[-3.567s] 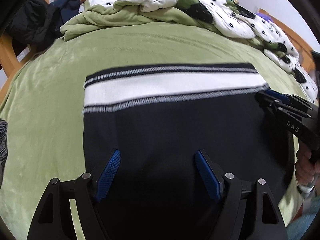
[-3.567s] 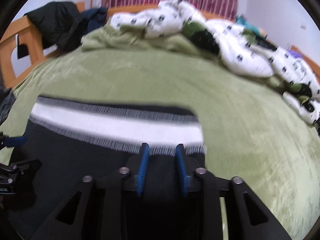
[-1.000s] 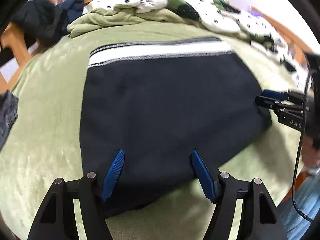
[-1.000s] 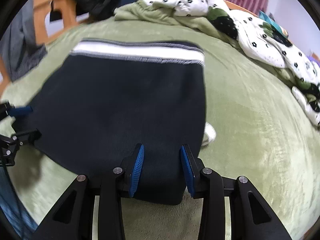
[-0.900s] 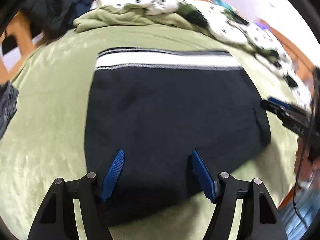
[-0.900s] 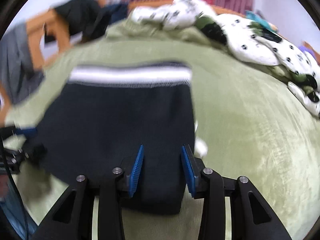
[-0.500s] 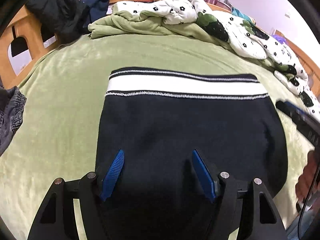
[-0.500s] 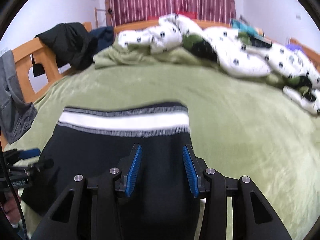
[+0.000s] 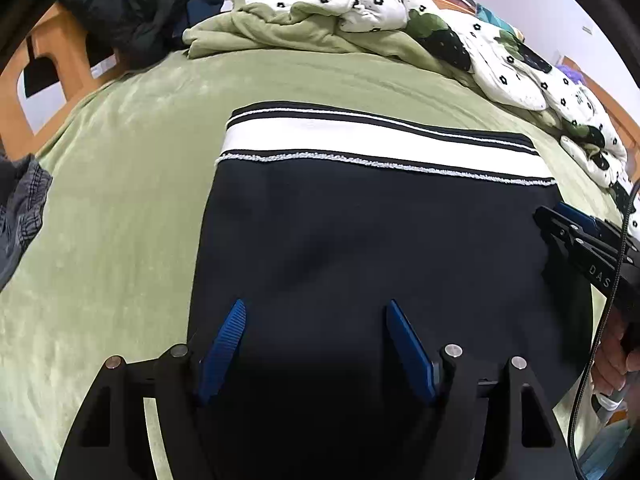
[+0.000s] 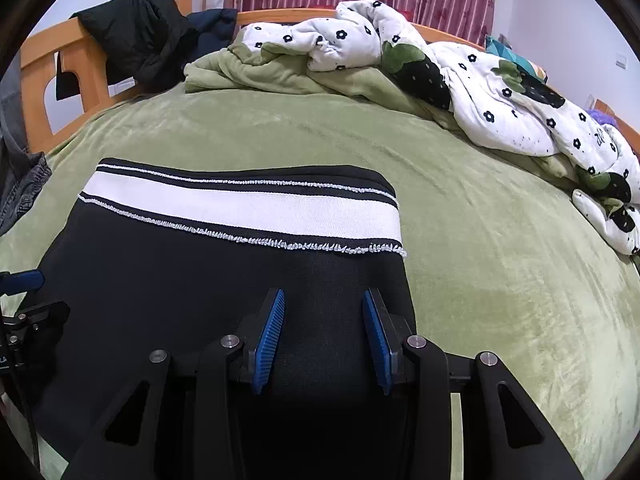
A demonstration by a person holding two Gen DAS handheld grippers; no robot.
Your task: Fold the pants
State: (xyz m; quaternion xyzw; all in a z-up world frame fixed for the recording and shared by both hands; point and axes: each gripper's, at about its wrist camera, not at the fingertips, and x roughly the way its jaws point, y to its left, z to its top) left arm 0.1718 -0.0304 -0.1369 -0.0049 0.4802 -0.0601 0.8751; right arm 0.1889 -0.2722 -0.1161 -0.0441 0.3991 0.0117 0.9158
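Black pants [image 9: 360, 240] lie folded flat on the green bed, the white-striped waistband [image 9: 360, 140] at the far end. My left gripper [image 9: 316, 304] hovers over their near left part. Its jaws are wide and opening, with only flat fabric below them and nothing pinched. My right gripper [image 10: 324, 294] is over the near right part of the pants [image 10: 200, 280], close to their right edge. Its jaws stand apart and are closing, the pads not pressing on cloth. Each wrist view shows the other gripper at the side: right gripper [image 9: 560, 220], left gripper [image 10: 24, 292].
A white flowered quilt [image 10: 480, 92] and a crumpled green blanket [image 10: 280, 72] are piled at the head of the bed. Dark jackets [image 10: 136, 40] hang over the wooden frame [image 10: 36, 80]. A grey garment [image 9: 20, 208] lies at the left edge. A hand [image 9: 616, 352] holds the right gripper.
Both grippers have come forward over the pants. The pants' near edge, seen on the bed a second ago, is now hidden under them. The waistband now lies square across both views.
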